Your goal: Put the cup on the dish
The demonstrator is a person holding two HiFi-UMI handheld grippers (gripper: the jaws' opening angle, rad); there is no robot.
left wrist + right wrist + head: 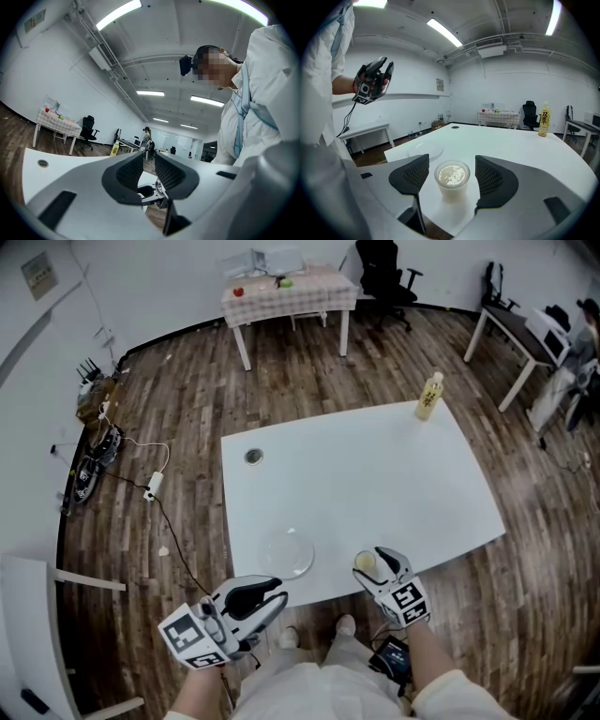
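1. Right gripper (452,172) has its jaws spread wide around the cup (452,180), pads clear of it; the cup stands on the desk (375,474), near the dish (287,553).
2. Left gripper (149,161) hangs empty, with a narrow gap between its jaws.
3. We judge the cup light, thin-walled, open-topped and spillable: grip mid-wall, gently, upright.
4. We count one cup, one dish, one bottle (429,396).

The left gripper (277,596) and right gripper (370,564) have white shells, and each bears a cube (409,602) with black-and-white square markers. Their fingers (411,175) carry black, mesh-textured pads. A dark cable (347,119) hangs from the left one. The person wears white sleeves (448,692) and pale shoes (346,624).
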